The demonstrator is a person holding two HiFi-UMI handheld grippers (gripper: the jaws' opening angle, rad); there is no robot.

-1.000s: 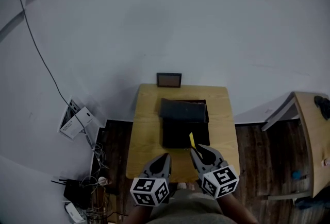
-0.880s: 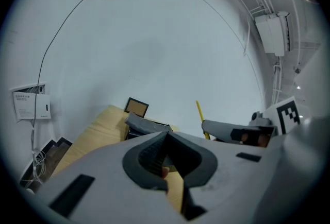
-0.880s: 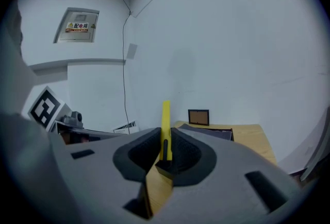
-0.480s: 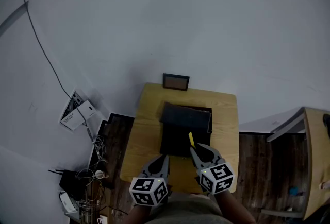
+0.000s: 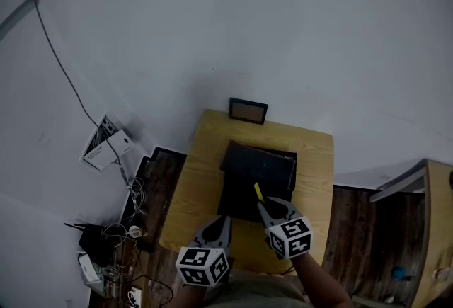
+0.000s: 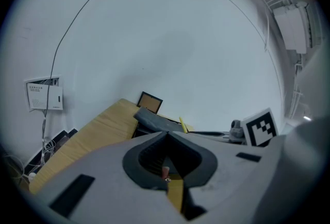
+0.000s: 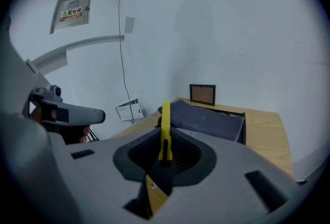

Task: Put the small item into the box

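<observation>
Your right gripper (image 5: 263, 204) is pinching the yellow small item (image 7: 165, 130) upright between its jaws, holding it over the near part of the open black box (image 5: 269, 166) in the middle of the table (image 5: 316, 158). Your left gripper (image 5: 225, 219) is hovering at the table's near edge, jaws pressed together on nothing. A framed picture (image 5: 248, 110) is standing at the far edge.

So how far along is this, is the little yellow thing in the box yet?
Not yet. Done: the right hand-held gripper is shut on the yellow item, and the black box on the table looks open. In hand: the item is over the box's near edge. Left: lower it in and release. The left hand-held gripper is shut, empty.
</observation>
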